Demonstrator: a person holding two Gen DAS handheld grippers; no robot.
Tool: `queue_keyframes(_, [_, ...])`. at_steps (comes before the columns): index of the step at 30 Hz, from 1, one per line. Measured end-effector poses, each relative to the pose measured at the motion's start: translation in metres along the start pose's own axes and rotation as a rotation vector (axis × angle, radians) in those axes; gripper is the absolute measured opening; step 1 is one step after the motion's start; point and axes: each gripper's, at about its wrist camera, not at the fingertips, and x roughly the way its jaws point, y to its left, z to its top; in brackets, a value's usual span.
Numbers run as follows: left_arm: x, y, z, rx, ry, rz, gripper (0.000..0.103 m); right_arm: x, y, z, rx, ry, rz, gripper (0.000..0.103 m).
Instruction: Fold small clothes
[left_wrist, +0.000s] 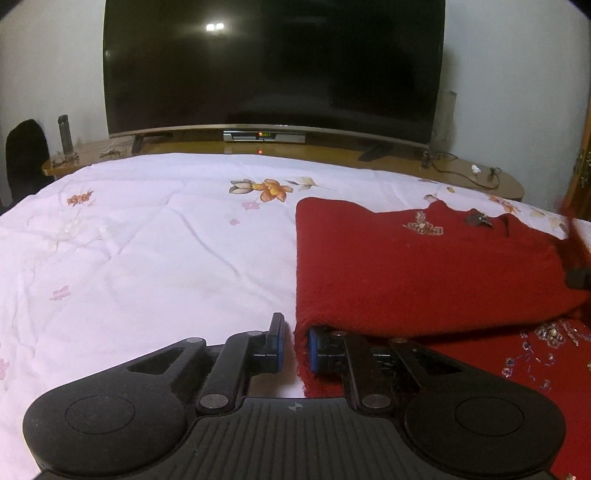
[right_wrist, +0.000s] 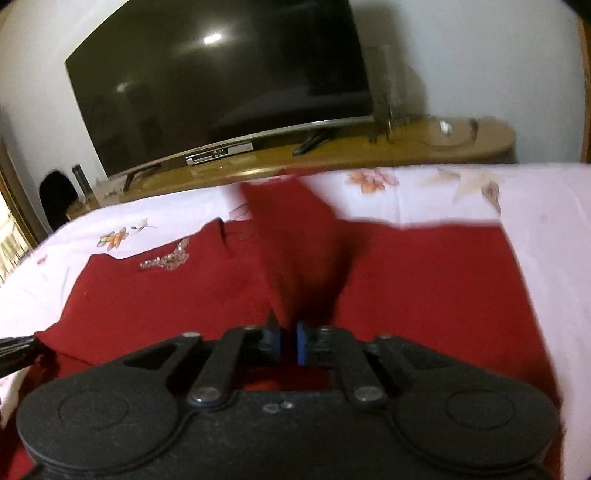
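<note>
- My left gripper (left_wrist: 295, 341) is clamped on the left edge of the red knit garment (left_wrist: 424, 266); a thin band of red cloth runs down between the two blue pads, and the right finger is tucked under the folded-over layer.
- My right gripper (right_wrist: 289, 341) is pinched on a raised flap of the same garment; the cloth rises from between the blue pads as a blurred red peak that hangs over the rest of the knit.
- The garment lies on the bed, on the white floral bedsheet (left_wrist: 147, 258). In the left wrist view it fills the right half, with a straight folded edge on its left side.
- A beaded patch (left_wrist: 423, 225) sits near the far edge of the garment, and more loose-looking beadwork (left_wrist: 546, 339) shows on the lower layer at the near right.
- In the right wrist view the tip of my left gripper shows at the far left edge, touching the garment's corner.
- Beyond the bed stands a wooden TV stand (left_wrist: 480, 177) carrying a large dark television (left_wrist: 273, 62), with a small set-top box (left_wrist: 264, 136) under the screen and a dark bottle (left_wrist: 65, 134) at the left end.
- The right wrist view is smeared, so fine detail of the raised flap is hard to read.
</note>
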Motion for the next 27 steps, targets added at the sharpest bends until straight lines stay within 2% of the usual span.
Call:
queue_keyframes(5, [-0.001, -0.001, 0.000, 0.000, 0.000, 0.003, 0.012, -0.009, -0.020, 0.003, 0.091, -0.059, 0.010, 0.039])
queue_keyframes(9, [0.000, 0.000, 0.000, -0.003, -0.001, 0.000, 0.012, -0.006, -0.043, 0.011, 0.232, -0.054, 0.020, 0.041])
queue_keyframes(10, [-0.001, 0.001, -0.001, -0.006, -0.002, -0.002, 0.013, -0.009, -0.048, 0.014, 0.273, -0.058, 0.022, 0.039])
queue_keyframes(11, [-0.001, 0.001, -0.001, -0.010, -0.003, -0.004, 0.013, -0.009, -0.053, 0.016, 0.303, -0.065, 0.019, 0.029])
queue_keyframes(12, [-0.001, 0.002, -0.001, -0.014, -0.003, -0.005, 0.013, -0.010, -0.057, 0.018, 0.314, -0.066, 0.016, 0.006])
queue_keyframes(14, [-0.002, 0.001, -0.001, -0.014, -0.011, -0.001, 0.012, -0.015, -0.056, 0.022, 0.283, -0.083, 0.005, 0.006])
queue_keyframes(20, [0.000, -0.002, -0.002, 0.002, -0.015, 0.003, 0.012, -0.047, -0.053, 0.035, 0.171, -0.222, 0.003, 0.006])
queue_keyframes(22, [0.001, -0.003, -0.002, 0.005, -0.012, 0.003, 0.012, -0.043, -0.059, 0.030, 0.161, -0.197, -0.021, 0.006])
queue_keyframes(26, [0.001, -0.003, -0.001, 0.013, -0.002, 0.008, 0.012, -0.007, -0.076, 0.003, 0.188, -0.028, -0.079, 0.006])
queue_keyframes(27, [0.001, -0.003, 0.000, 0.016, 0.001, 0.010, 0.012, -0.007, -0.077, -0.002, 0.188, -0.049, -0.073, 0.006])
